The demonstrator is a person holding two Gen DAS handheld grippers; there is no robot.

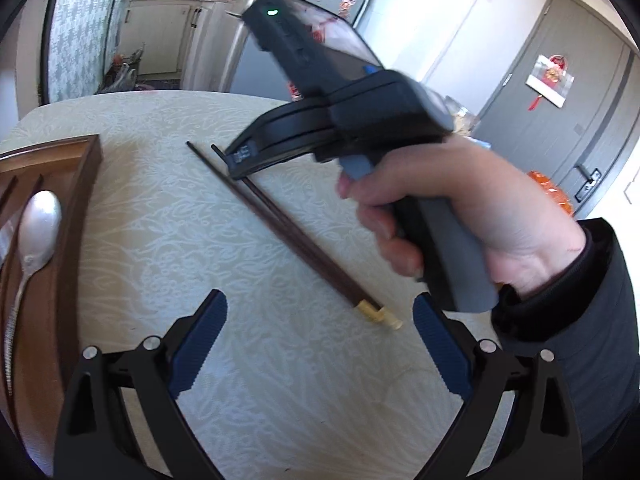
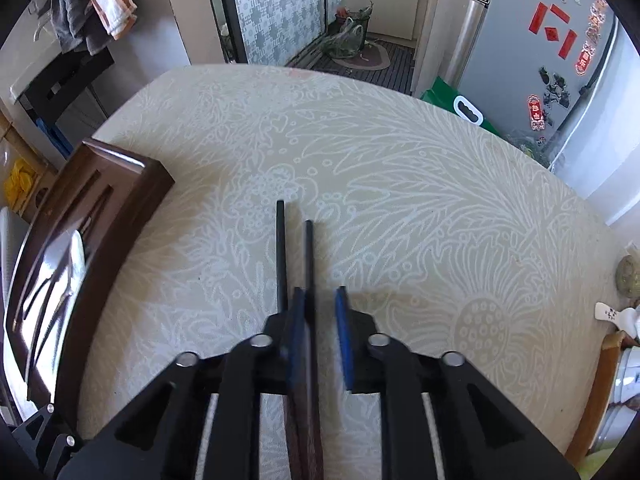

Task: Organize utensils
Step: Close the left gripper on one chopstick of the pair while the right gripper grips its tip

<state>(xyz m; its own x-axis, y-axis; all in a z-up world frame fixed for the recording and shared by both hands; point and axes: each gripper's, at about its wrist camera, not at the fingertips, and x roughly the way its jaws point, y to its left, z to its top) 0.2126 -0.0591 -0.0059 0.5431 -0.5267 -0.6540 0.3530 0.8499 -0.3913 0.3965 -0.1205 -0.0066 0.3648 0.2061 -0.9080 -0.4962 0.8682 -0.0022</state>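
A pair of dark wooden chopsticks with pale ends lies on the cream patterned tablecloth. My right gripper is down over their thin tips. In the right wrist view the chopsticks run between its blue pads, with a narrow gap left and no grip showing. My left gripper is wide open and empty above the cloth, near the chopsticks' pale ends. A dark wooden tray at the left holds a silver spoon. The tray also shows in the right wrist view.
The round table's far edge is near a fridge and kitchen doorway. A white ceramic spoon and a small round object sit at the table's right edge.
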